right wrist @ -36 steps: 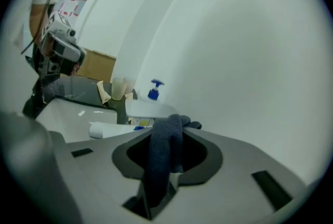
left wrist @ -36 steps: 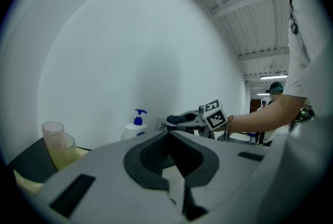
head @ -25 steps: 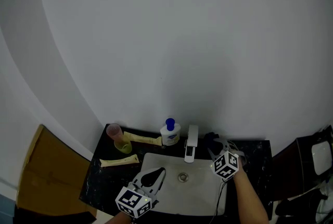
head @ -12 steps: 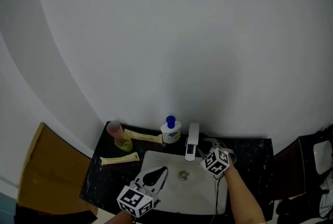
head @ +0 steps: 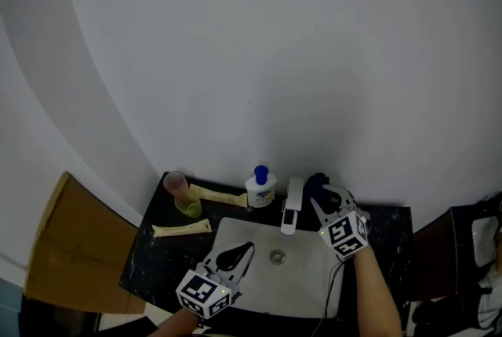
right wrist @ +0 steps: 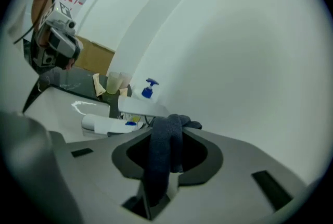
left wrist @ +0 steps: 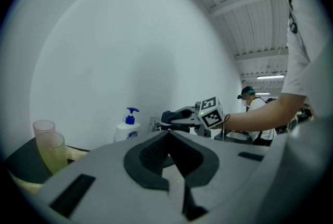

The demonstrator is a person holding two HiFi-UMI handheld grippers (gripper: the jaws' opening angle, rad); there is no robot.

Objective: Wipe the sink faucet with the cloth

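A white faucet (head: 291,206) stands at the back rim of the white sink (head: 310,292). My right gripper (head: 321,191) is shut on a dark blue cloth (head: 316,184) and holds it just right of the faucet's top, close to the wall. In the right gripper view the cloth (right wrist: 161,158) hangs down between the jaws, its bunched end right by the faucet (right wrist: 136,108). My left gripper (head: 245,249) is shut and holds nothing, hovering over the sink's front left. The left gripper view shows the right gripper (left wrist: 167,116) with the cloth at the faucet.
A blue-pump soap bottle (head: 260,188) stands left of the faucet. A pink cup (head: 176,183), a yellow-green cup (head: 189,207) and two cream tubes (head: 216,195) lie on the dark counter (head: 153,265) at the left. A brown board (head: 67,253) leans beyond the counter.
My right gripper has carried the cloth from over the sink's right side back and up beside the faucet's top. The left gripper has stayed in place.
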